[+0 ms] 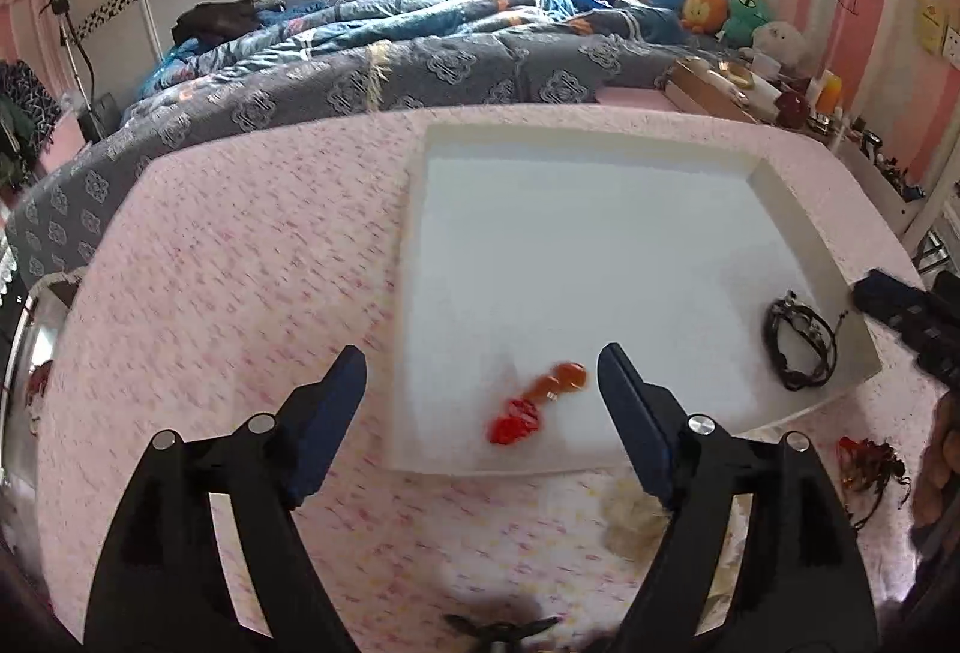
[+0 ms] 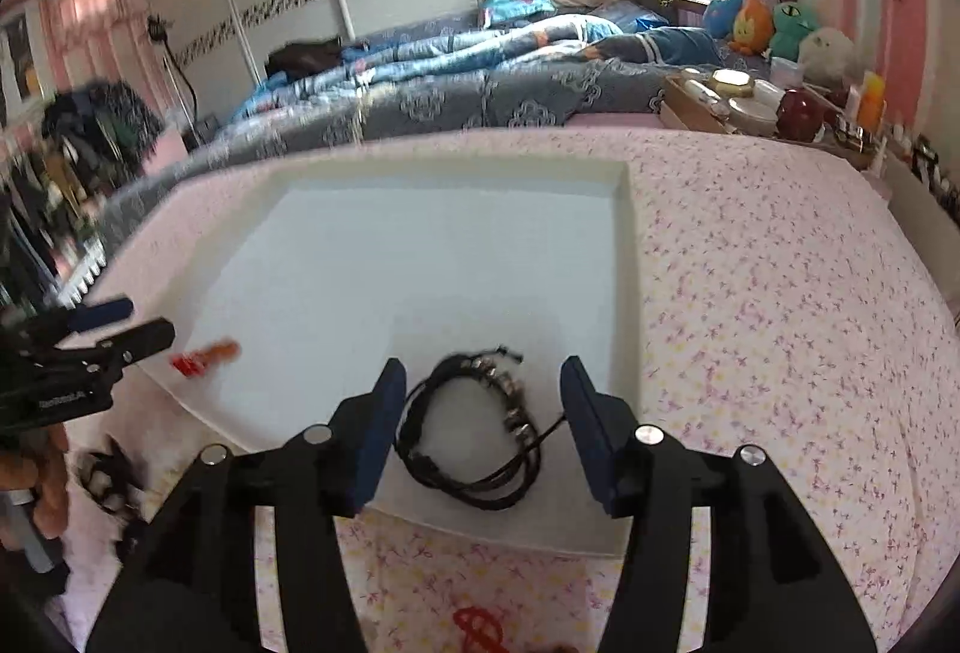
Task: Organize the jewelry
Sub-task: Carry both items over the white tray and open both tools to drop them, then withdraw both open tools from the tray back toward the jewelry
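Observation:
A white shallow tray (image 1: 804,227) (image 2: 631,257) lies on the pink flowered cloth. In the left wrist view an orange and red beaded piece (image 1: 528,407), blurred, lies in the tray's near corner. My left gripper (image 1: 480,353) (image 2: 129,323) stands open just above it, and its pads do not touch it. In the right wrist view a black corded bracelet with metal beads (image 2: 474,431) (image 1: 801,341) lies in the tray by its near rim. The right gripper (image 2: 483,365) (image 1: 900,311) is open around it, its pads apart from the cord.
More jewelry lies on the cloth outside the tray: a red and black piece (image 1: 870,467), a cream fluffy piece (image 1: 630,521), a red piece (image 2: 480,629). Behind the table are a bed with a blue quilt (image 1: 420,47) and a cluttered shelf (image 2: 780,107).

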Demonstrator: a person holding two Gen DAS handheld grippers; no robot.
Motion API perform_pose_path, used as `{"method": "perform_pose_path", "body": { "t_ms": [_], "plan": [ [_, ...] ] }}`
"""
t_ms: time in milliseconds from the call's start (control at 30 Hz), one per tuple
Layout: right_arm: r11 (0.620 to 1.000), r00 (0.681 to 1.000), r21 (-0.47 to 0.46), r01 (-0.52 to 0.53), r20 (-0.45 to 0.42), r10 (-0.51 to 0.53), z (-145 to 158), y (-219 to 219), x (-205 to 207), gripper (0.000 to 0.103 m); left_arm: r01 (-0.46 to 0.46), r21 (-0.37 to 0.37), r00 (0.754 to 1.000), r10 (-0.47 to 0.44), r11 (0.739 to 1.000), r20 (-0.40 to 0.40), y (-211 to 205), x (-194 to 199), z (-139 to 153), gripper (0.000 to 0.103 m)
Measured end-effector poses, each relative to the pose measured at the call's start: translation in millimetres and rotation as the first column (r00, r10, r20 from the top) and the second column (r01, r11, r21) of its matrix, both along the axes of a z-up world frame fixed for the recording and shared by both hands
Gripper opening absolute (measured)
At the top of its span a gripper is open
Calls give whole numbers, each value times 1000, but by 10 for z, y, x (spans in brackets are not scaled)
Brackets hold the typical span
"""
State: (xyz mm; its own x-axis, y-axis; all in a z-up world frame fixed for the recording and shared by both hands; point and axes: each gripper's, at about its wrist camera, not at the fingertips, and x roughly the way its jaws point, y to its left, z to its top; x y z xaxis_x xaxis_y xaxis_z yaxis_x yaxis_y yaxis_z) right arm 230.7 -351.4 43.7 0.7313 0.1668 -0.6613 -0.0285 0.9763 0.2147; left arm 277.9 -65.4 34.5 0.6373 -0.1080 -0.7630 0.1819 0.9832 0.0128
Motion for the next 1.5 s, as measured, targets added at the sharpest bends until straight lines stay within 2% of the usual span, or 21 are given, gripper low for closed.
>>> {"method": "perform_pose_path", "body": {
  "t_ms": [33,67,133,167,300,467,667,800,867,933,1067,1133,1233,1400,1500],
  "plan": [
    [1000,1000,-1,13,15,-13,55,-58,-24,54,-3,32,1000,2,999,6,14,21,-7,80],
    [1000,1000,-7,22,19,-21,77,-101,-20,55,4,99,1000,-5,995,18,9,58,-46,81],
    [998,999,-40,47,22,-46,84,-172,-25,56,23,190,1000,-23,981,-2,6,138,-178,81],
    [996,998,-65,58,13,-57,61,-191,-17,56,31,201,999,-27,979,-21,21,172,-231,81],
    [990,996,-129,59,-57,-67,-95,-255,95,56,-20,207,995,39,978,-88,239,319,-421,80],
    [966,985,-253,57,-146,-96,-288,-235,243,56,-61,174,993,78,983,-94,473,279,-441,82],
    [948,983,-311,72,-139,-120,-335,-203,361,62,-89,146,991,102,985,-81,623,51,-449,87],
    [952,990,-300,62,-101,-96,-275,-110,308,63,-108,131,993,112,986,-24,674,-104,-435,86],
    [970,996,-235,60,-53,-74,-136,-139,198,63,-107,121,994,103,987,35,669,-246,-303,85],
    [984,998,-171,53,-6,-55,35,-172,58,63,-108,79,992,103,991,69,721,-392,-142,86],
    [1000,993,-3,-22,116,23,403,-309,-424,63,-111,10,982,108,994,157,888,-933,133,93],
    [1000,982,-9,-12,188,13,538,-393,-769,63,-123,-3,973,121,992,199,936,-1192,184,94],
    [1000,970,-3,8,243,-8,582,-496,-1237,63,-140,-68,963,152,988,225,1003,-1615,139,94],
    [1000,969,-17,24,246,-20,390,-531,-1763,63,-101,-123,969,126,987,211,766,-2163,-86,94],
    [998,974,-50,29,227,-17,240,-510,-1925,61,-78,-80,973,94,994,212,527,-2332,-193,94]
  ]
}}
